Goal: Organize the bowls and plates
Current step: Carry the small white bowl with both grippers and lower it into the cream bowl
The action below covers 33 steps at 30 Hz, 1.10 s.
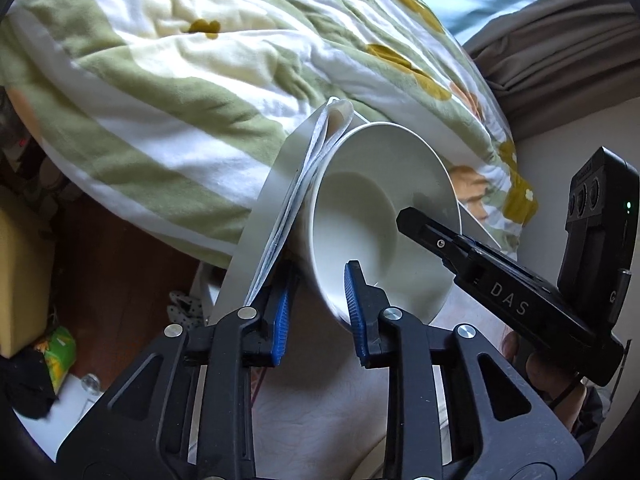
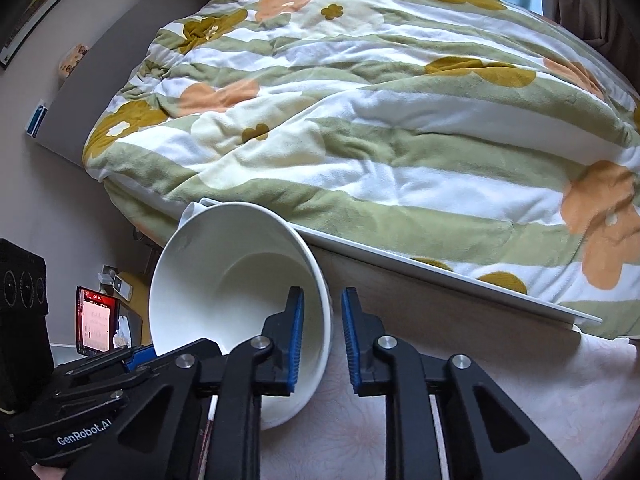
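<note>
A white bowl [image 1: 384, 216] is tipped on its side, its opening facing the cameras, against a stack of white plates [image 1: 276, 216] that stand nearly on edge. My left gripper [image 1: 318, 312] straddles the plates and the bowl's lower rim, one blue pad on each side. My right gripper [image 2: 322, 344] has its left finger inside the bowl [image 2: 224, 280] and its right finger outside the rim, with a small gap showing. In the left wrist view the right gripper's finger [image 1: 424, 232] reaches into the bowl.
A bed with a green, white and orange floral quilt [image 2: 360, 120] fills the background. A pale table top with a patterned cloth [image 2: 500, 380] lies below. A white tray edge [image 2: 440, 276] runs along the bed. A lit phone [image 2: 96, 320] stands at the left.
</note>
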Available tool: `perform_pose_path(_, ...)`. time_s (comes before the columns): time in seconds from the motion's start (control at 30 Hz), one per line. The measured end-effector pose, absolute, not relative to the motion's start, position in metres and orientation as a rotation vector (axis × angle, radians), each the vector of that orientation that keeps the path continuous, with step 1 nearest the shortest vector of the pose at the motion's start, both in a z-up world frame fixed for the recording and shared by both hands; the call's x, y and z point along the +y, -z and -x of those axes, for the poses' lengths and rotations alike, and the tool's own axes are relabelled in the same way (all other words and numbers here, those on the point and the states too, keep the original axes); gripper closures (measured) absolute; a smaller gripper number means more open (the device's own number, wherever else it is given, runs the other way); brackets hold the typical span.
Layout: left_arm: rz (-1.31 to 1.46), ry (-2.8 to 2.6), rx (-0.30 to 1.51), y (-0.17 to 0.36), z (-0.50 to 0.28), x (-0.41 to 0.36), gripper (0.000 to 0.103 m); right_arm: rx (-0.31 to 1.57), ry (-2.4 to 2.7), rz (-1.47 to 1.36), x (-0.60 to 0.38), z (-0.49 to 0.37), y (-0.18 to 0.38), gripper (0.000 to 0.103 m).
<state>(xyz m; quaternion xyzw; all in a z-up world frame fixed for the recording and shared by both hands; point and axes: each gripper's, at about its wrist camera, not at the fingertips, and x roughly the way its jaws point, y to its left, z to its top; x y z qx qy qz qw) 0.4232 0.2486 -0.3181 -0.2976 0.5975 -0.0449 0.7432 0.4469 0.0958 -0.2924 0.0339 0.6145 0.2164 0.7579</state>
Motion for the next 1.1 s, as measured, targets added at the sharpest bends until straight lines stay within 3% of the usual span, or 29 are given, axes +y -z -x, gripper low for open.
perform_pose_path(0.53,0.526,0.108,1.265,0.292,-0.422,0.234,0.082,1.310,-0.456,-0.134,0.082,-0.437,0.285,0.093)
perform_pose_path(1.1,0.395,0.226,1.124,0.190,-0.365,0.126,0.085,1.110,-0.362,-0.251,-0.033,-0.355,0.184,0.093)
